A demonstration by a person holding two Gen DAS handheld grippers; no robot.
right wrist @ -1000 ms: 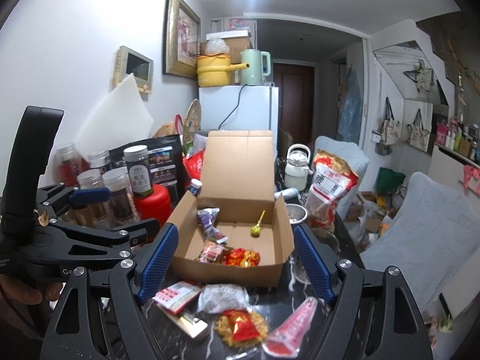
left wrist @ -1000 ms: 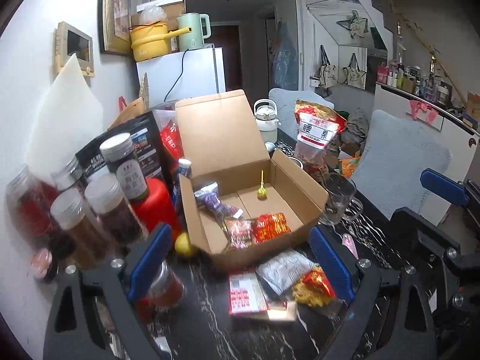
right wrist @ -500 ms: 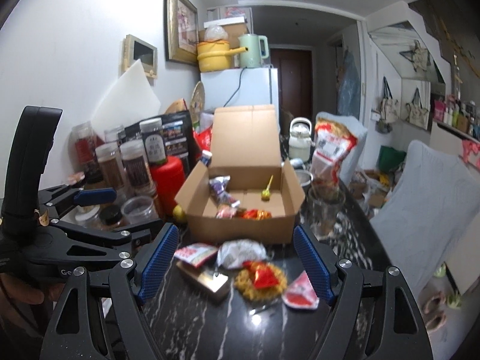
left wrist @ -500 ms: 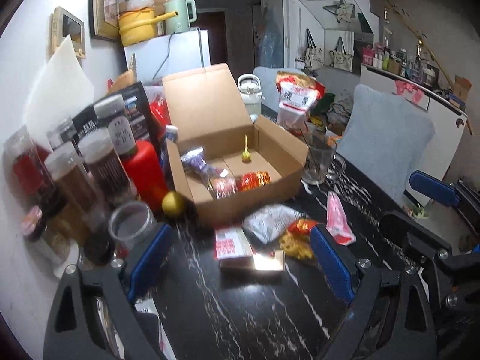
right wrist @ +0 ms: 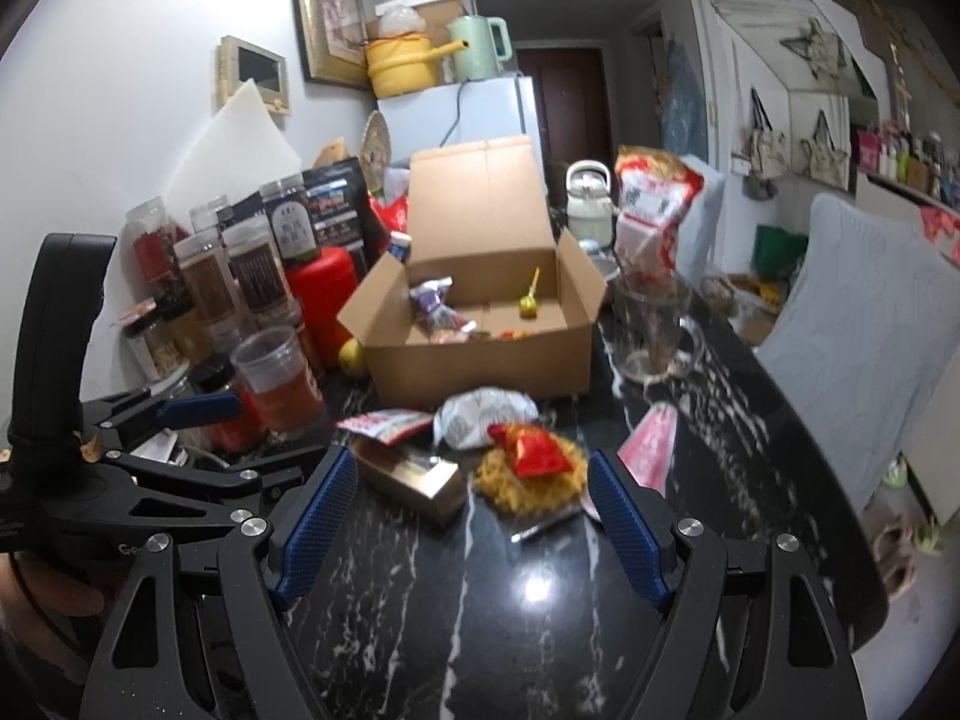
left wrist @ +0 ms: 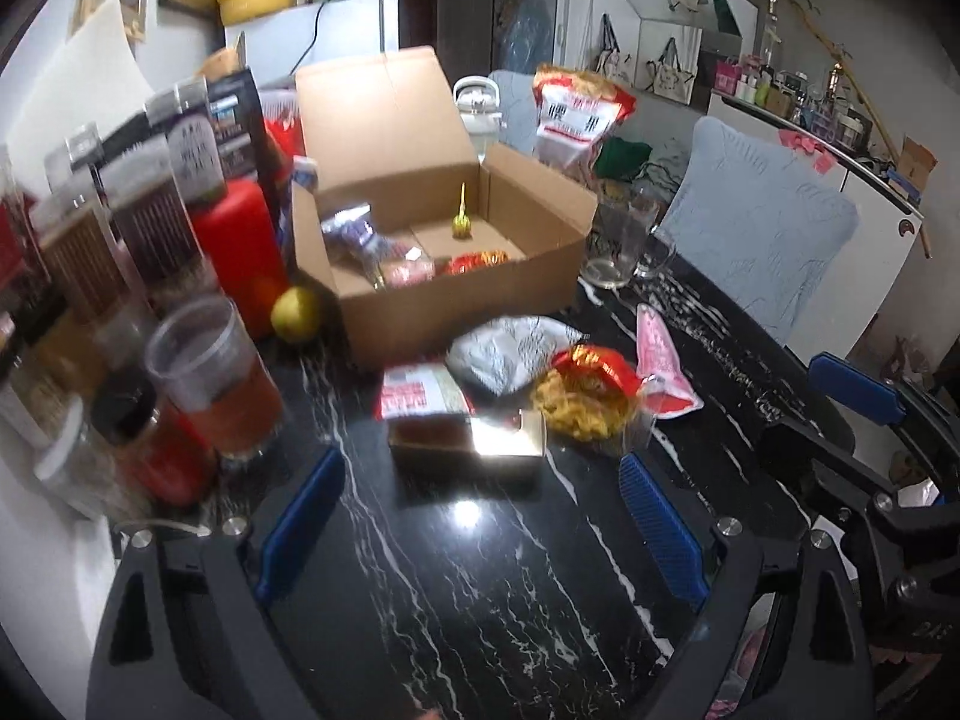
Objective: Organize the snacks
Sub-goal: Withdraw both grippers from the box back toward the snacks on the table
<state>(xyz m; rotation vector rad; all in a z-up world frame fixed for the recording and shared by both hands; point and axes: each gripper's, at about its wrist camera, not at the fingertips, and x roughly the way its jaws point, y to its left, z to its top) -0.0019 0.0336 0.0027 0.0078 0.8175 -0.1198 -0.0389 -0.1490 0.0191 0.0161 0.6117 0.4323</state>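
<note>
Snacks lie loose on the black marbled table (left wrist: 480, 588) just ahead of both grippers: a gold box (right wrist: 414, 480), a red-and-white packet (left wrist: 423, 390), a silver pouch (left wrist: 510, 348), a yellow-and-red noodle pack (right wrist: 531, 468) and a pink packet (left wrist: 660, 360), all near one another. The left gripper (left wrist: 480, 516) stands wide with nothing between its blue pads; the right gripper (right wrist: 468, 522) is also spread, empty, hovering over the table before the noodle pack.

Behind the loose pile sits an open cardboard box (left wrist: 456, 300), its lid upright — inside are a purple packet (left wrist: 351, 231), a pinkish packet, a red wrapper (left wrist: 474, 261) and a lollipop (right wrist: 529, 303) leaning at the back wall. Left of it stand a cup (right wrist: 276, 378) of brown liquid, a lemon (left wrist: 294, 315), a red canister (left wrist: 240, 252) and several jars (right wrist: 252, 270). Right of the box is an empty glass mug (right wrist: 651, 330).

Farther back: a red-and-white bag (right wrist: 651, 204), a kettle (right wrist: 588, 204), a white fridge (right wrist: 474, 114) with a yellow pot on top, a blue cushion at right.

The left view is blurred, so jar labels are unreadable.
</note>
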